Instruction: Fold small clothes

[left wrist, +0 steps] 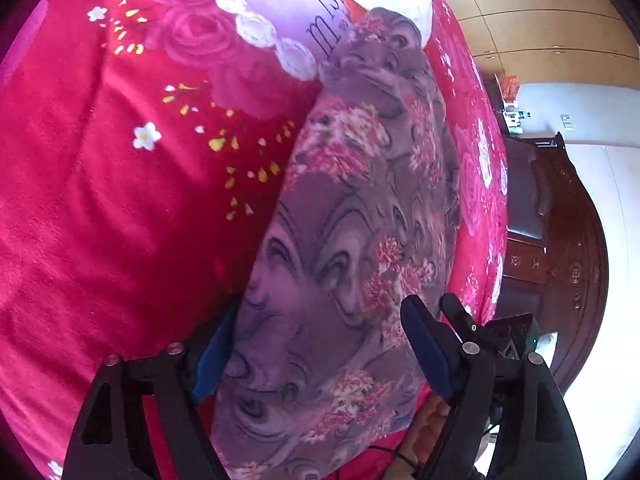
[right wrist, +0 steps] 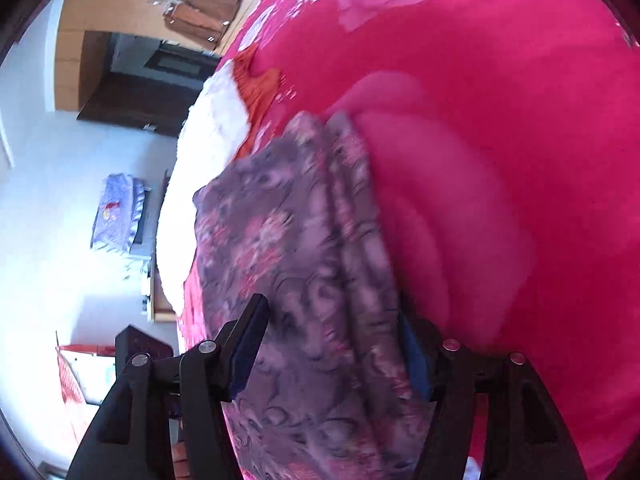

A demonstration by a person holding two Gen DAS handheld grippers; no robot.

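Garment: a grey-purple floral garment (left wrist: 344, 240) lies in a long, narrow strip on a bed, its printed pink blossoms and dark swirls facing up; in the right wrist view the same cloth (right wrist: 304, 280) shows stacked folds along one edge, though motion blur softens the detail.

Left gripper: the left gripper (left wrist: 316, 350) straddles the near end of the strip, its blue-padded jaws spread wide on either side of the fabric; the right-hand pad stands clear of the cloth, the other is partly hidden behind its edge.

Right gripper: the right gripper (right wrist: 332, 354) sits over the cloth with its jaws apart, the fabric running between them; one pad is exposed with a gap to the cloth, the other is tucked behind the folded edge.

Hand: fingers of the person's hand (left wrist: 430, 428) show just beneath the left gripper's frame.

Bedding: a bright red blanket (left wrist: 100, 220) printed with roses and small white flowers covers the bed beneath the garment; a white fluffy cover (right wrist: 208, 152) lies at the far end.

Room: a dark carved wooden headboard (left wrist: 568, 264) rises beside the bed, and a brown coat (right wrist: 200, 12) hangs on a wooden wardrobe across the room.
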